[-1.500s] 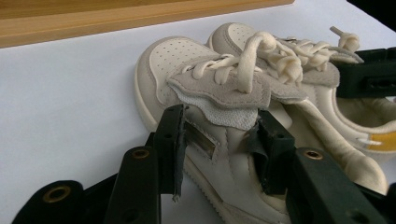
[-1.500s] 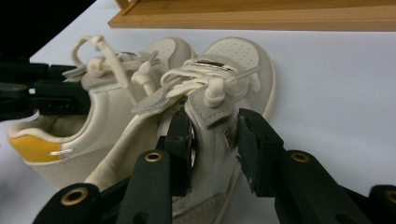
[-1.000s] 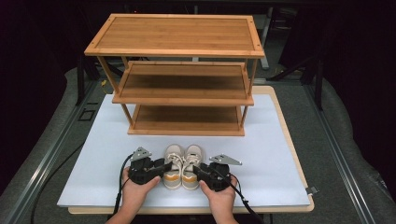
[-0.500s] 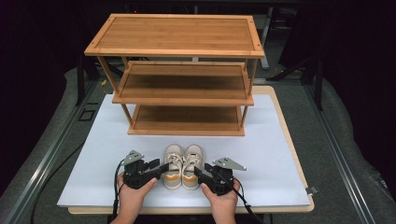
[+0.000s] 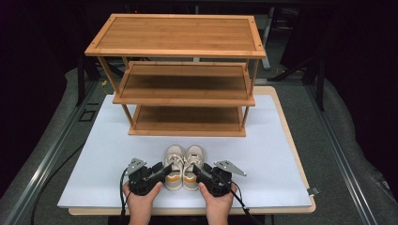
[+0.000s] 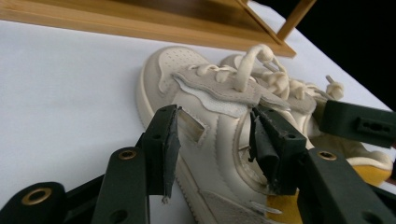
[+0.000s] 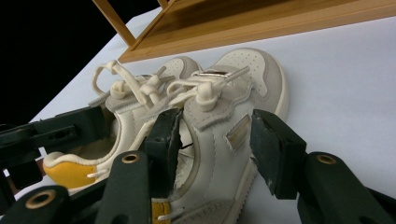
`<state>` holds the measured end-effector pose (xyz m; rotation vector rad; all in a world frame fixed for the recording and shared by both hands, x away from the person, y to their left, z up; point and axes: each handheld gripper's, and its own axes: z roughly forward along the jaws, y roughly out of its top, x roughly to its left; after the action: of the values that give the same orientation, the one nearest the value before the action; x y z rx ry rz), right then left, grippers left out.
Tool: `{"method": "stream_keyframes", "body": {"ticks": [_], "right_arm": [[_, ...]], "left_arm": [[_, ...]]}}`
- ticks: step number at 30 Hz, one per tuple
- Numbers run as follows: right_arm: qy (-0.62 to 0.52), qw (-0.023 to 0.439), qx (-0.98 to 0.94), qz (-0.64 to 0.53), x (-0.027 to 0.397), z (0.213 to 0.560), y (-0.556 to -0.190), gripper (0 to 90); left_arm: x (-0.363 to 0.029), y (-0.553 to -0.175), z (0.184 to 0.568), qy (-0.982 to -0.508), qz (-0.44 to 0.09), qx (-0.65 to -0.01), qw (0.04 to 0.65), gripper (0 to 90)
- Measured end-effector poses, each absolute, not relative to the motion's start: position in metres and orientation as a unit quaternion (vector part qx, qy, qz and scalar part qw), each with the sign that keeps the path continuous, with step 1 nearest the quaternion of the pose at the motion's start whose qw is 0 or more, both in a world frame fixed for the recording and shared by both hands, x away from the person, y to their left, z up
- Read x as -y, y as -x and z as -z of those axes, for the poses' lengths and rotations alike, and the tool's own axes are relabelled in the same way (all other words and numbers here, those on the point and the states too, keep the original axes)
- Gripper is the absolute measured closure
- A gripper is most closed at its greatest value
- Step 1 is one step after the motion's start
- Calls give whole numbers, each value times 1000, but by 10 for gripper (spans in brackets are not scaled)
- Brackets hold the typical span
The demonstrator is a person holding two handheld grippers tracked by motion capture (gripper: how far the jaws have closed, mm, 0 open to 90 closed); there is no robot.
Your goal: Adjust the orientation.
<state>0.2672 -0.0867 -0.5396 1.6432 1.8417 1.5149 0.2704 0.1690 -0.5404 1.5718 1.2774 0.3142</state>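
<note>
Two small cream shoes with yellow heels stand side by side on the white table top (image 5: 281,154), toes toward the shelf. My left gripper (image 5: 165,171) straddles the outer wall of the left shoe (image 5: 173,161). One jaw is outside it and one in its opening, seen close in the left gripper view (image 6: 212,140). These jaws have just been closing a little, and the pads do not clearly press. My right gripper (image 5: 199,172) straddles the right shoe (image 5: 193,161) the same way (image 7: 217,140). Its jaws have just been opening and now stand wide.
A three-tier wooden shelf (image 5: 187,101) stands at the back of the table, its lowest board just beyond the shoes' toes. Bare white surface lies on either side of the shoes. The person's hands sit at the table's near edge.
Both hands and grippers have shifted only slightly near the shoes' heels. The shoes have stayed in place.
</note>
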Motion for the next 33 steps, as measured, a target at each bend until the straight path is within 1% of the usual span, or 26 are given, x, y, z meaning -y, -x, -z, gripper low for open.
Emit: {"method": "stream_keyframes", "body": {"ticks": [2, 6, 9, 10, 15, 20, 21, 24, 27, 31, 33], "right_arm": [[-564, 116, -634, -516, 86, 542, -266, 524], [-572, 119, -622, -522, 85, 546, -265, 523], [-580, 116, -613, -524, 84, 547, -266, 514], [-580, 111, -608, -531, 84, 548, -266, 514], [-587, 121, -592, -539, 81, 550, -264, 531], [-587, 122, -596, -535, 81, 550, -262, 536], [-590, 130, -591, -534, 80, 551, -262, 537], [-590, 127, -592, -534, 80, 551, -263, 540], [-586, 115, -597, -535, 82, 550, -263, 541], [-587, 122, -590, -541, 80, 551, -264, 545], [-587, 116, -600, -531, 82, 549, -263, 549]], "left_arm": [[-169, -271, 544, -646, -125, -537, 528, 491], [-168, -272, 546, -636, -115, -545, 535, 503], [-167, -276, 549, -622, -84, -561, 540, 502], [-167, -276, 549, -621, -82, -562, 540, 502], [-165, -274, 550, -618, -92, -562, 542, 517], [-165, -274, 551, -619, -96, -560, 543, 524], [-165, -274, 551, -618, -97, -560, 543, 525], [-165, -273, 551, -616, -99, -561, 544, 525], [-164, -272, 552, -610, -100, -563, 549, 525], [-165, -272, 553, -606, -99, -563, 553, 526], [-164, -272, 553, -606, -99, -564, 553, 527]]}}
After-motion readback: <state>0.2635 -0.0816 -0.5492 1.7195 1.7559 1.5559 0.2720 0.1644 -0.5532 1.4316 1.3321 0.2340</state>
